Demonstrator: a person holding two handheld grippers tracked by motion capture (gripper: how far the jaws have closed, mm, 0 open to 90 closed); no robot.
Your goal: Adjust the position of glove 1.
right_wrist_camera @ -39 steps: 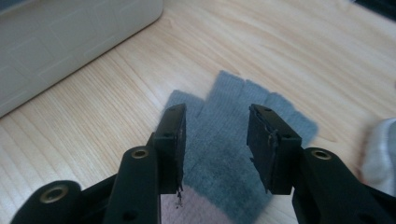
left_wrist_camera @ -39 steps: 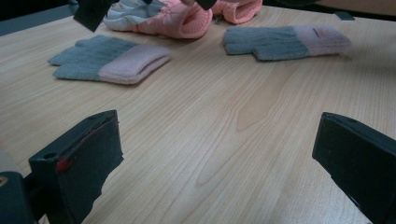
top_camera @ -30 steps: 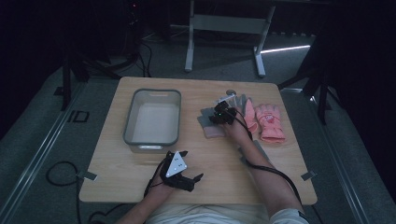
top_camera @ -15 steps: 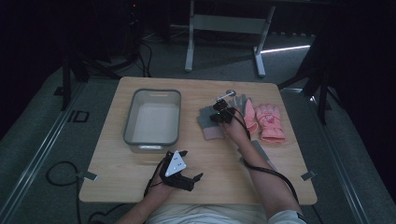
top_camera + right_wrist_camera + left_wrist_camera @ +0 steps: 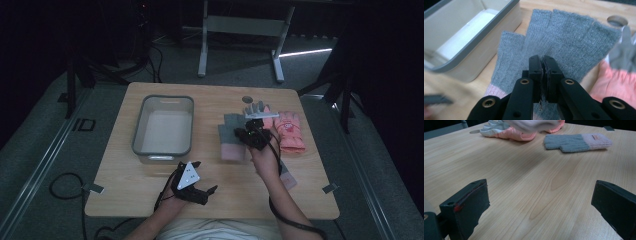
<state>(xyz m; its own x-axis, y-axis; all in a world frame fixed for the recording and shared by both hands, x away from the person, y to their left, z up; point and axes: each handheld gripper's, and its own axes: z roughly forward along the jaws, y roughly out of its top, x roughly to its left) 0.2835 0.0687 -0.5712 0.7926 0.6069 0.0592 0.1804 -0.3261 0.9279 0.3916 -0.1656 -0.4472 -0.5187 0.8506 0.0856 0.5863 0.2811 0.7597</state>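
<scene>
A grey fingerless knit glove (image 5: 230, 132) (image 5: 564, 37) with a pale pink cuff lies right of the tray. My right gripper (image 5: 251, 133) (image 5: 543, 65) is shut, its pads pinching the glove's knit near the palm, with fibres showing between them. In the left gripper view a grey glove (image 5: 571, 142) with a pink cuff lies flat on the wood, and a blurred pale shape crosses above it. My left gripper (image 5: 200, 178) (image 5: 541, 205) rests near the table's front edge, jaws wide open with nothing between them.
A grey-rimmed tray (image 5: 162, 150) (image 5: 471, 50) stands at the table's left half. Pink gloves (image 5: 290, 131) (image 5: 511, 135) and a grey-white glove (image 5: 256, 108) lie right of the grey one. A round hole (image 5: 247, 99) is in the tabletop farther back.
My right gripper has drawn back toward the person and risen, shut on the grey glove, which has shifted slightly with it. The left gripper has stayed put.
</scene>
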